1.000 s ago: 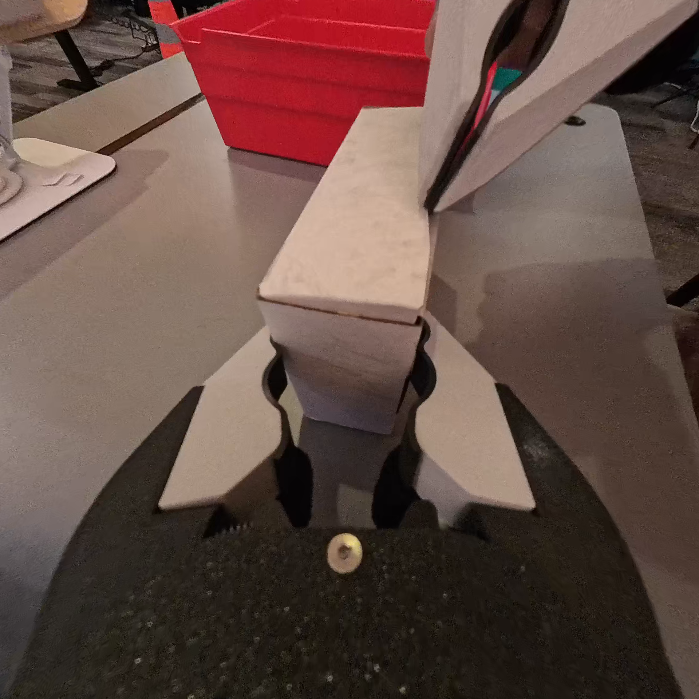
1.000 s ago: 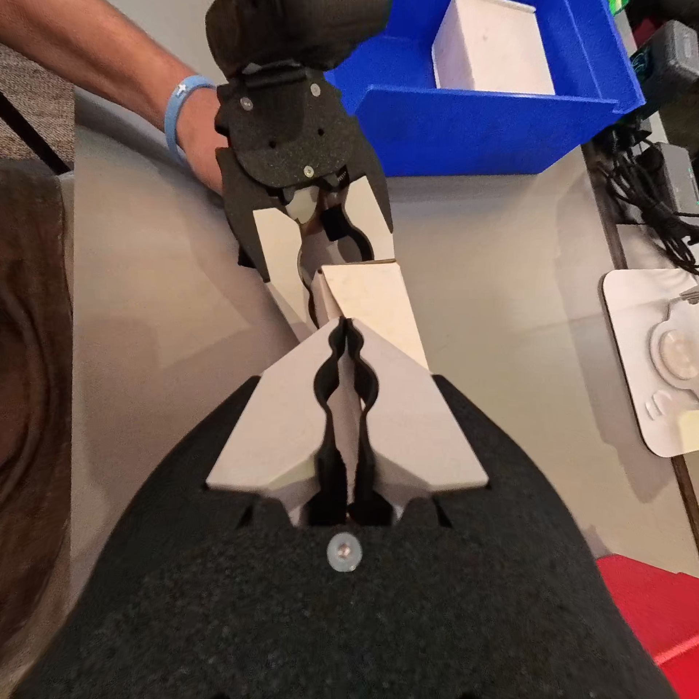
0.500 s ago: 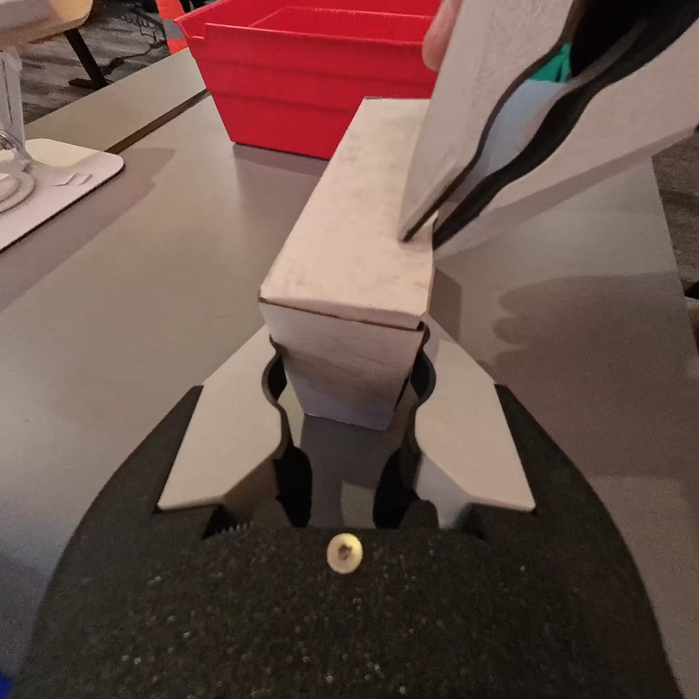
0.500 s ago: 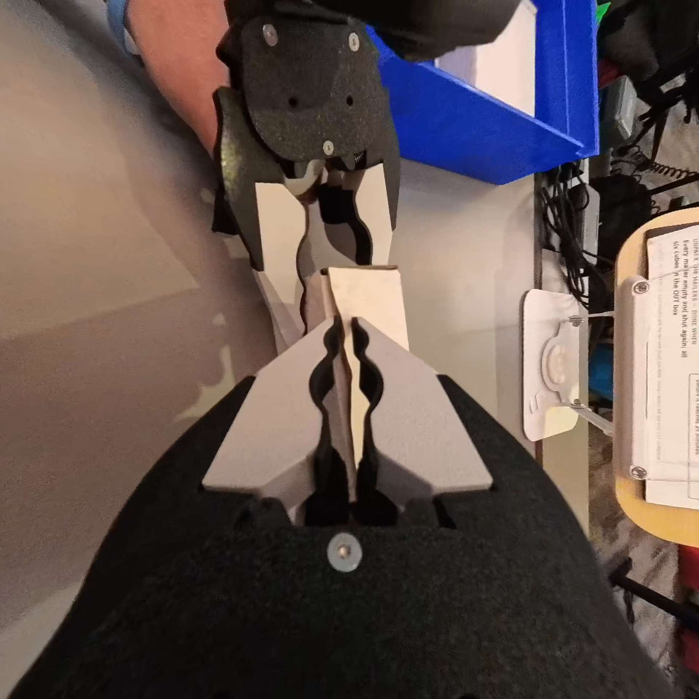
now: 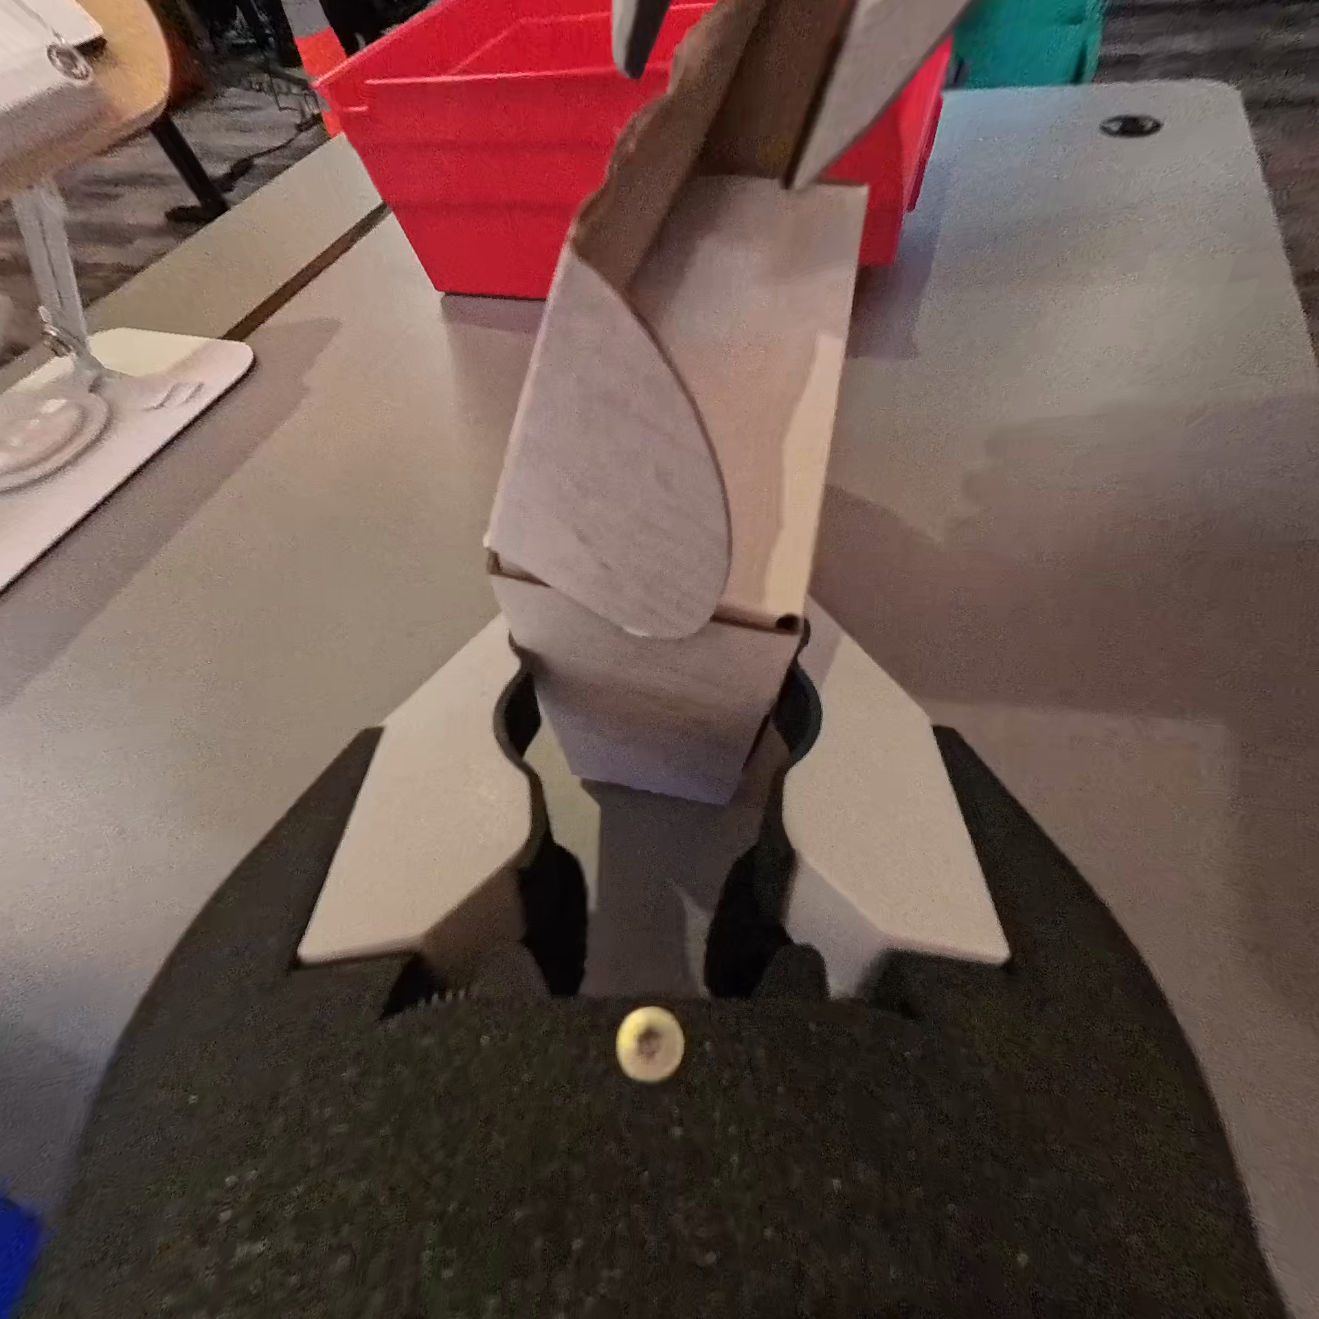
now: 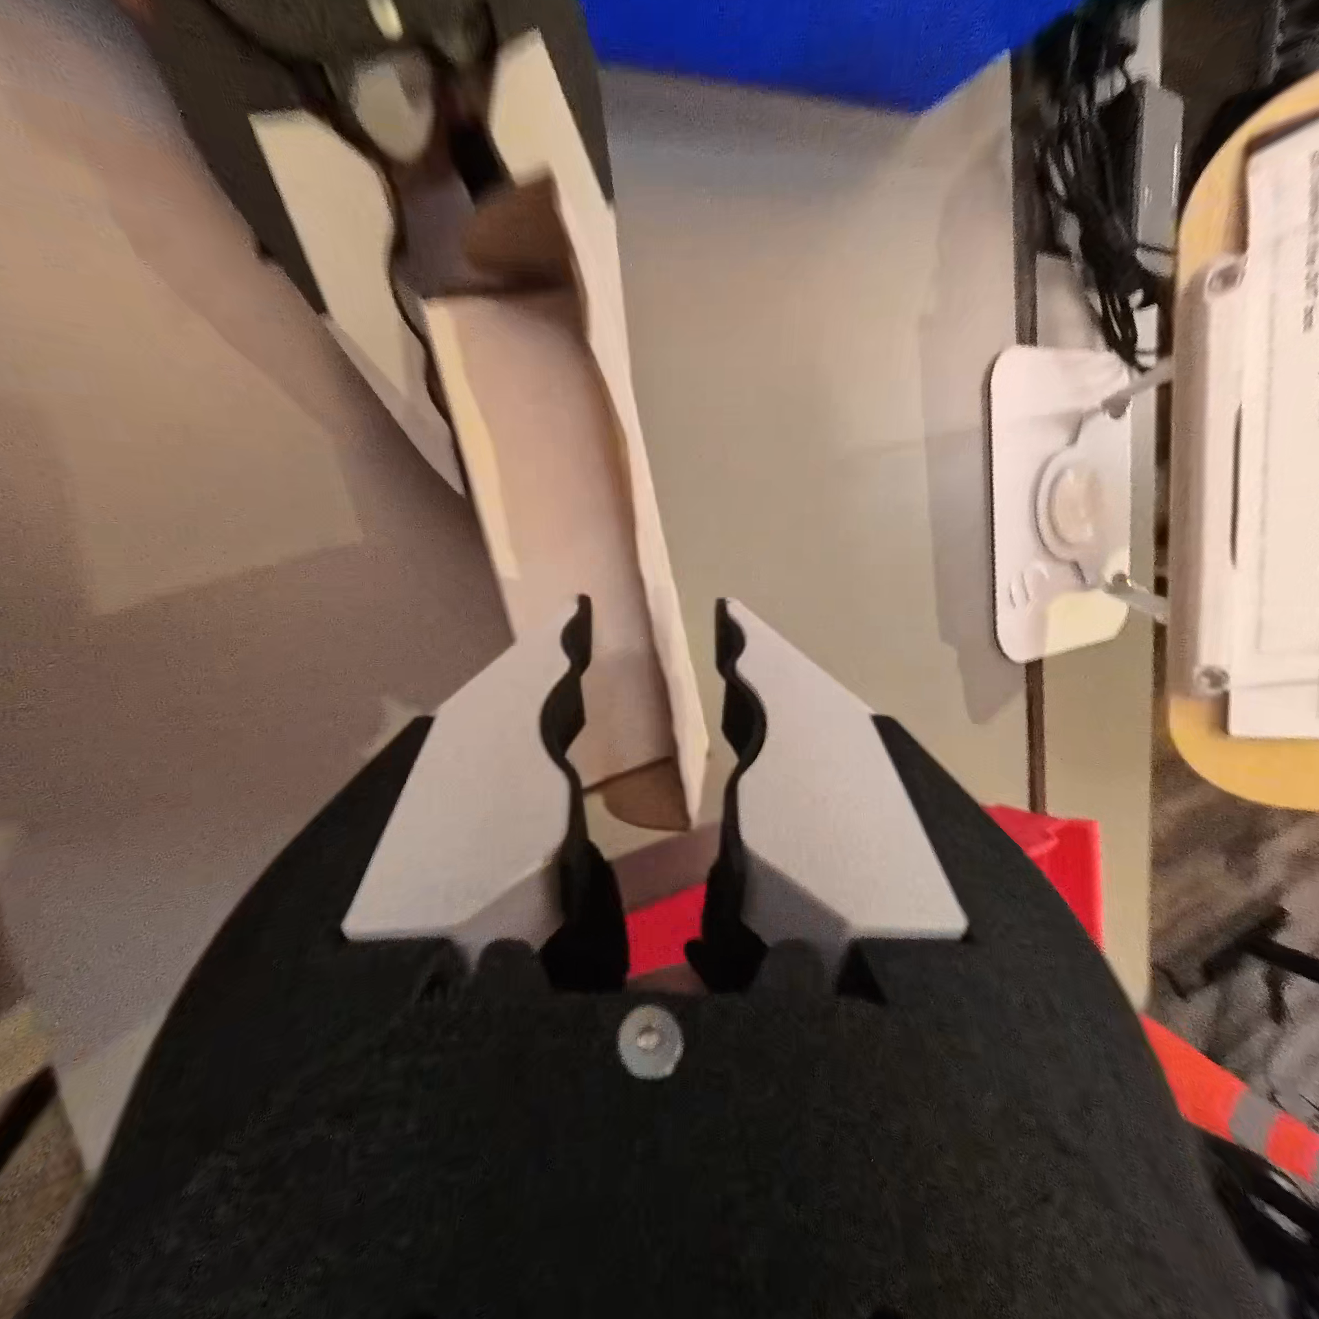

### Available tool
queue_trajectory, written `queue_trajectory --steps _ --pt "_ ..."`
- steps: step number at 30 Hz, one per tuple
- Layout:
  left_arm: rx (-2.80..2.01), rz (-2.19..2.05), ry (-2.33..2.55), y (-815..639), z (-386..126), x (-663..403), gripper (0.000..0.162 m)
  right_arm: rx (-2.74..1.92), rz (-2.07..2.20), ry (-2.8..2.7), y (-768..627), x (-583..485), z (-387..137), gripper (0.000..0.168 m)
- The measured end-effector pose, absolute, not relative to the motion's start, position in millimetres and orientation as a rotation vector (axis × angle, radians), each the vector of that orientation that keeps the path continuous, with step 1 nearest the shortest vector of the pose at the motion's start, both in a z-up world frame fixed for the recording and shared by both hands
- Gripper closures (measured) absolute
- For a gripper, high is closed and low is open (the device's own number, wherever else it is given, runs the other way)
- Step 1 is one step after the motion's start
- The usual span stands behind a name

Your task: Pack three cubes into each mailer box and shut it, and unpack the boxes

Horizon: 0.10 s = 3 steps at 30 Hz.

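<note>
A white mailer box (image 5: 756, 400) lies on the grey table (image 5: 250, 642). My left gripper (image 5: 657, 685) is shut on its near end. The lid (image 5: 714, 107) is raised, showing its brown inner side, and a rounded side flap (image 5: 614, 464) hangs over the box. My right gripper (image 6: 651, 607) is open, its fingers on either side of the lid's free edge (image 6: 664, 642). It also shows at the top of the left wrist view (image 5: 717, 125). The left gripper shows blurred at the top of the right wrist view (image 6: 428, 107). No cubes are visible.
A red bin (image 5: 499, 143) stands just behind the box, and also shows in the right wrist view (image 6: 999, 856). A blue bin (image 6: 785, 43) sits near the left gripper. A white stand base (image 5: 107, 428) and a wooden sign board (image 6: 1213, 749) are at the table's side, with cables (image 6: 1099, 178) beyond the edge. The gap from one gripper's tips to the other's is roughly 10 cm.
The right gripper, shut on the lid's front flap before, has pulled the lid up and open and has spread its fingers. The left gripper has kept its hold on the box end.
</note>
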<state>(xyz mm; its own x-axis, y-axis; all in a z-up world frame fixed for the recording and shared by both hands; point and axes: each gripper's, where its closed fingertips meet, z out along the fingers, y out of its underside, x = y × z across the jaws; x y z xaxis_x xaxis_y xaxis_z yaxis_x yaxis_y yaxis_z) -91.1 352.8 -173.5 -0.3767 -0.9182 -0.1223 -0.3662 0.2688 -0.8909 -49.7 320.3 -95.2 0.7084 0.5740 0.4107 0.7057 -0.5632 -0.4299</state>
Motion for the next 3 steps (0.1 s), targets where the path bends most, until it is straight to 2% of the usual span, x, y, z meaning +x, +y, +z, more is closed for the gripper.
queue_trajectory --steps 1,2,3 --pt "-1.125 -1.033 1.886 353.8 -172.9 -90.0 0.097 -2.352 -0.359 -0.994 319.5 -39.1 -101.7 0.145" --pt "-1.087 -0.993 1.886 354.8 -172.3 -88.5 0.097 -2.339 -0.391 -1.021 320.8 -35.0 -104.2 0.167" --pt "-1.065 -0.949 1.877 358.5 -171.8 -86.3 0.097 -2.321 -0.403 -1.032 323.8 -33.4 -102.7 0.167"
